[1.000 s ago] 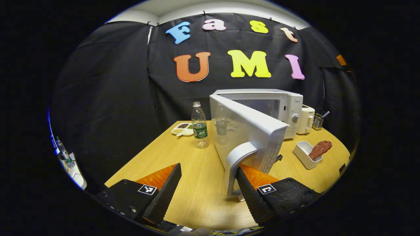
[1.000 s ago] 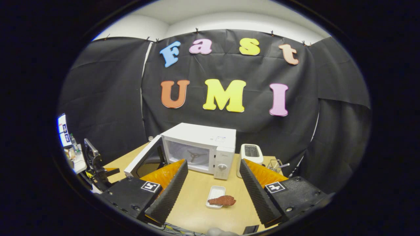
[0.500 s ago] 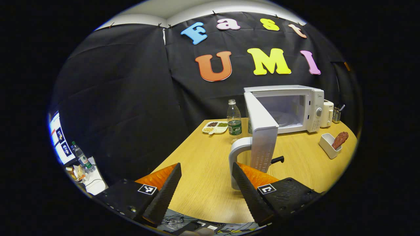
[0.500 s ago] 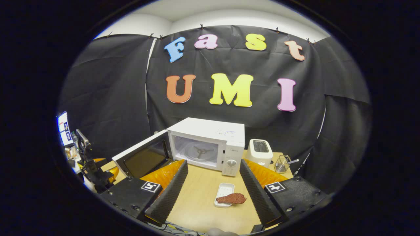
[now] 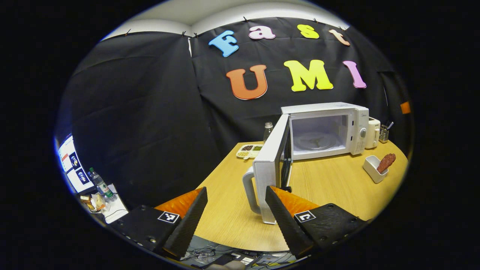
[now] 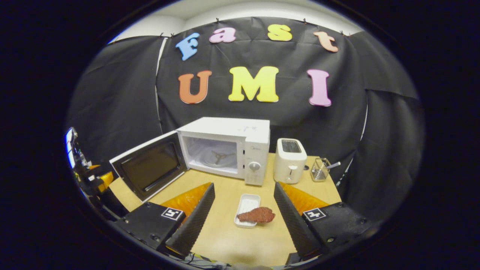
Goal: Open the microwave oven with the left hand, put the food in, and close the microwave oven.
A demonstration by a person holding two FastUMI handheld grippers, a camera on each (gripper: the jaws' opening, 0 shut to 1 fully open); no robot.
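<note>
The microwave oven [image 6: 228,150] door [image 5: 272,165] stands swung wide, exposing the cavity for loading, while the left hand-held gripper [image 5: 236,213] stays spread beside the door handle [image 5: 249,191] and the right hand-held gripper [image 6: 242,217], spread, brackets the food [image 6: 257,215] on its white tray [image 6: 245,210] on the surface [image 6: 240,240].

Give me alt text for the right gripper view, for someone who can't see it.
The right gripper, open, hovers above a small white tray with a reddish-brown piece of food lying across its rim on a wooden table. Behind stands a white microwave, door swung wide open, beside a white toaster and a wire basket.
</note>
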